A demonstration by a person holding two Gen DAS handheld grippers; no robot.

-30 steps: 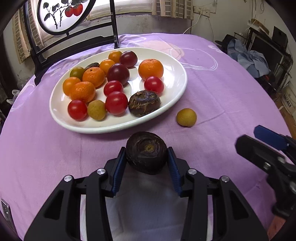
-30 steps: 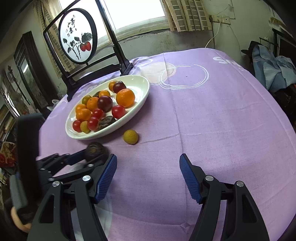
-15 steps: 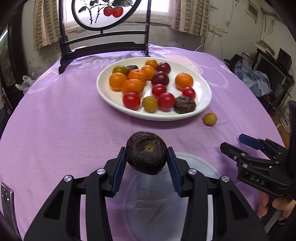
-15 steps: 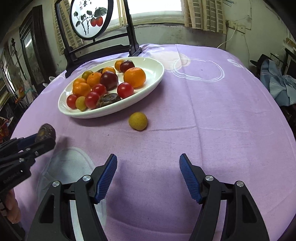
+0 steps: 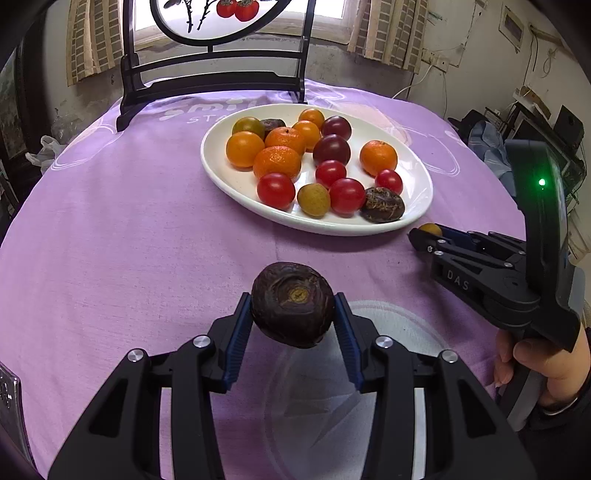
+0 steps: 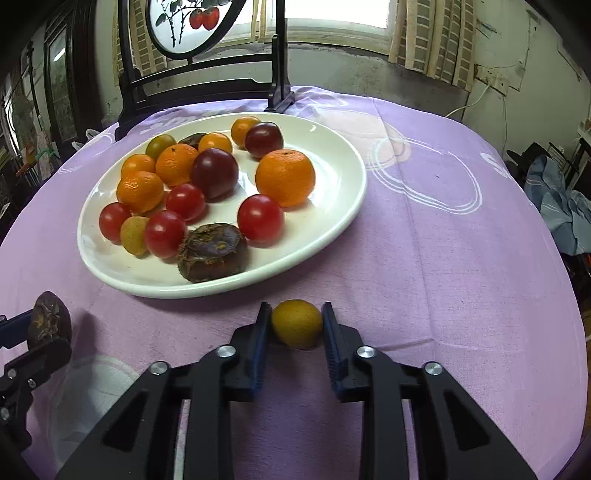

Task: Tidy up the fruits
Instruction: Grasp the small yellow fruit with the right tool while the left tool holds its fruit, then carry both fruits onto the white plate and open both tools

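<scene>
Your left gripper holds a dark brown wrinkled fruit in its jaws, clear of the worktop, on the near side of the white plate. Your right gripper has closed its jaws on a small yellow fruit, resting just beside the plate's near rim.

A lived-in home room: a purple cloth covers the tabletop, a painted round screen stands at its far edge before a curtained window, clothes heaped right.
</scene>
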